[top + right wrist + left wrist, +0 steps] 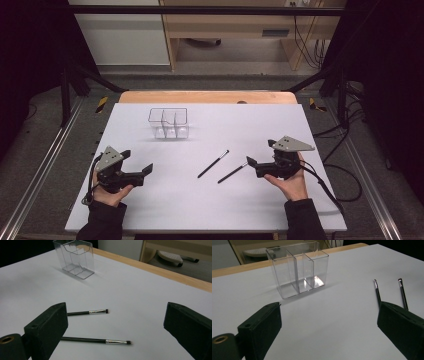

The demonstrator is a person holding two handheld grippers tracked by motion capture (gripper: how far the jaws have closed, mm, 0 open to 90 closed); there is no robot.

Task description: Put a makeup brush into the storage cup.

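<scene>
Two thin black makeup brushes lie side by side on the white table. One brush (213, 163) (377, 291) (87, 312) sits nearer the middle; the other brush (233, 172) (403, 293) (96, 340) lies just in front of my right gripper (261, 152) (116, 312), which is open and holds nothing. A clear acrylic organizer (168, 123) (299, 270) (75, 258) with several compartments stands upright and empty toward the back. My left gripper (136, 161) (328, 312) is open at the left front, well short of the organizer, with nothing between its jaws.
The white table top (210, 205) lies on a wooden table whose edge (207, 96) shows at the back. Dark frame posts stand at both sides, and cables (345, 175) trail off to the right. A wooden shelf unit (235, 30) stands beyond the table.
</scene>
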